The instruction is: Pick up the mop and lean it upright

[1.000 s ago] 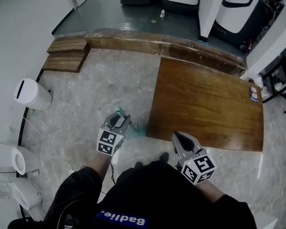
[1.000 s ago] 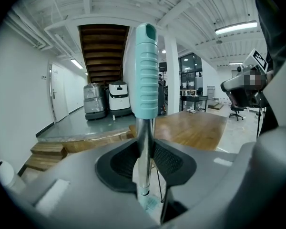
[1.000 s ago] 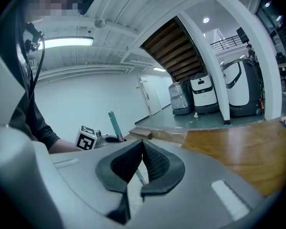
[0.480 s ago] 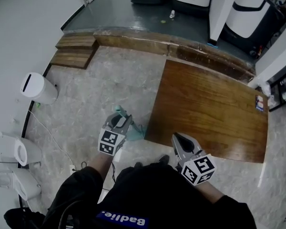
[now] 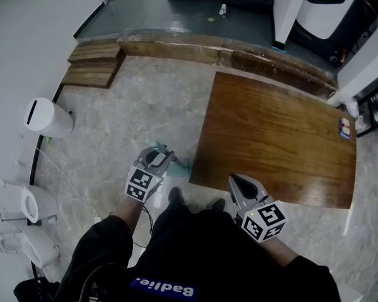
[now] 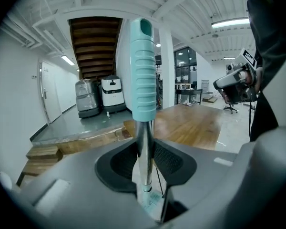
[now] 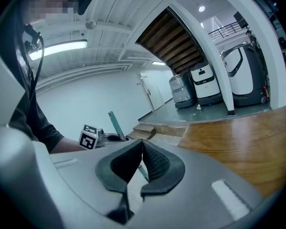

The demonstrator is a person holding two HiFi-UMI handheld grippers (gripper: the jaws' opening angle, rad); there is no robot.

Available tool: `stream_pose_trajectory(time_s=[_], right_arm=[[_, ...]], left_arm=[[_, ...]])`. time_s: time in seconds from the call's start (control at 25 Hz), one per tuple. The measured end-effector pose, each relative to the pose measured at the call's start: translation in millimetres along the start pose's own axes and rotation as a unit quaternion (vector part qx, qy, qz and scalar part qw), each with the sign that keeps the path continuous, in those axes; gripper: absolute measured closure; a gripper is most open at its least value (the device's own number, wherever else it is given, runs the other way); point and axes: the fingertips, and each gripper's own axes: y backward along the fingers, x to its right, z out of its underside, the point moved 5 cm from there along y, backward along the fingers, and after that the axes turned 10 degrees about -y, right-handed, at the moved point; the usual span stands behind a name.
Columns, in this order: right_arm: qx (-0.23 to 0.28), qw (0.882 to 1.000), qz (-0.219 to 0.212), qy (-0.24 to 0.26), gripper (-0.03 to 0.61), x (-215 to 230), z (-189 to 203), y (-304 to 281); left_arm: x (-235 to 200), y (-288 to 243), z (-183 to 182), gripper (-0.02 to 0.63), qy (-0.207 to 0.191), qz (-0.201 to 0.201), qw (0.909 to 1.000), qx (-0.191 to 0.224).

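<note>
Gripping: the left claw (image 6: 144, 162) is clamped on the mop (image 6: 143, 70); its two dark pads press on the shiny metal pole just below the ribbed teal grip.
Mop position: in the left gripper view it stands almost upright, with the teal grip above the claw and the pole running down between the pads toward the floor (image 5: 132, 112). A pale teal part shows low down behind the pole.
Right claw (image 7: 142, 149): the pads are together at their tips, with nothing between them. It is apart from the mop, on the person's right side.
Right gripper view: the teal grip appears tilted, just beside the marker cube (image 7: 89, 137) of the left claw.
Nearby: a large wooden surface (image 5: 277, 137) lies to the right of the mop.
Person: dark sleeves; both hands are raised in front of the body.
</note>
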Motion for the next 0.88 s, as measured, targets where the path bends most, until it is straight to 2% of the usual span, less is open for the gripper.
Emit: stream_pose_trajectory(time_s=[0.28,0.44,0.68,0.88], right_arm=[[0.018,0.998,0.054,-0.008,0.571,-7.6,-7.5,-20.4],[0.041,0.995,0.085,-0.013,0.572,-28.7,-11.9,-42.2],[0.062,0.989,0.13,-0.02,0.572,-55.5,-8.3,-76.6],[0.075,0.982,0.169,-0.037,0.572,-66.9,3.1,-90.8]], left_arm=[[-38.3,-8.3,22.0,0.491,-0.024,0.069,0.9973,0.012],[-59.1,-15.8,24.6,0.491,-0.06,0.139,0.9881,0.029],[-74.2,-32.0,18.4,0.491,-0.109,0.235,0.9633,0.07],[-68.5,-47.3,13.4,0.491,-0.158,0.317,0.9298,0.1]])
